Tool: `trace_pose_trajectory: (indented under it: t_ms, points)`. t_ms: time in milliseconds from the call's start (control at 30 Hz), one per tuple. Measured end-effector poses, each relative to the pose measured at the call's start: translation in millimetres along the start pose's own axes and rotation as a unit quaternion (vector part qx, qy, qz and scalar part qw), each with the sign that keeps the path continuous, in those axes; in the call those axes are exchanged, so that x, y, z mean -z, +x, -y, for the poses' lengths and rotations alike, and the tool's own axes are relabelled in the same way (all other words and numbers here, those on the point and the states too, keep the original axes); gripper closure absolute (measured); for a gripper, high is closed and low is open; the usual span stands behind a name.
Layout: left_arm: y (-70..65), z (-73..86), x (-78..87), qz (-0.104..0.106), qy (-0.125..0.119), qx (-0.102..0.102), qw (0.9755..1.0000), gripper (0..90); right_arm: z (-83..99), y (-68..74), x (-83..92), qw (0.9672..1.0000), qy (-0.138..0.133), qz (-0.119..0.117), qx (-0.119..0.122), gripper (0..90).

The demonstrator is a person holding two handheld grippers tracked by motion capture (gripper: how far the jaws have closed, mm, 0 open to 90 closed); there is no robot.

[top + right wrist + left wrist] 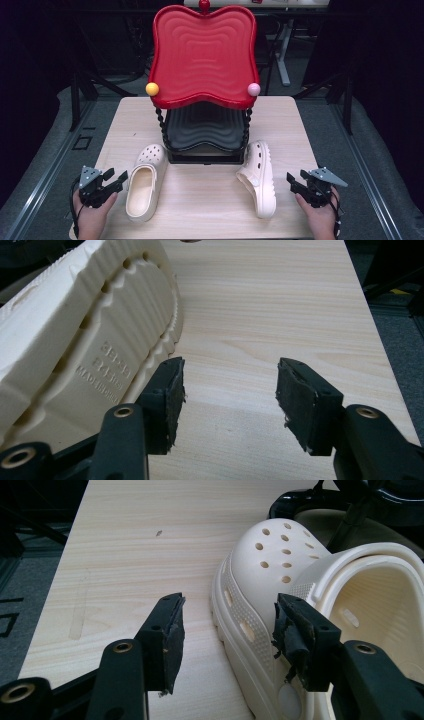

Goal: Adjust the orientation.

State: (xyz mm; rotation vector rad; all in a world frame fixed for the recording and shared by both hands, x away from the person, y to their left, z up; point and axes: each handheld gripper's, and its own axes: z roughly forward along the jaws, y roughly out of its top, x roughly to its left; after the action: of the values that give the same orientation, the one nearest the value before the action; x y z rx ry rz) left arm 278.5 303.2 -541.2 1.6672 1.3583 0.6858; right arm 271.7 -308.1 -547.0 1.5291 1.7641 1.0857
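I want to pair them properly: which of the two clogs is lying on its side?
The right clog, by the right tool: it is tipped over, its ridged sole showing in the right gripper view. The left clog sits upright, opening up.

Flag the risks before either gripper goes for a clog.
1. The right clog lies tipped on its side, sole toward the right gripper; open jaws closing on that ribbed sole may slip or push it away.
2. The left clog sits upright beside the left gripper; its soft rim could flex in a pinch.
3. Both toes lie close to the black lower tray of the two-tier rack, so a lift may snag.
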Motion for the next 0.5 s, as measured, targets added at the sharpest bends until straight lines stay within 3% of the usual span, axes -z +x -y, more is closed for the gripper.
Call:
trace_pose_trajectory:
  t_ms: [500]
  points:
    - [-3.6,-1.6,7.6,0.009,-0.010,-0.008,0.9999,46.8,-2.5,3.5,4.9,0.9999,-0.010,-0.003,0.010,44.1]
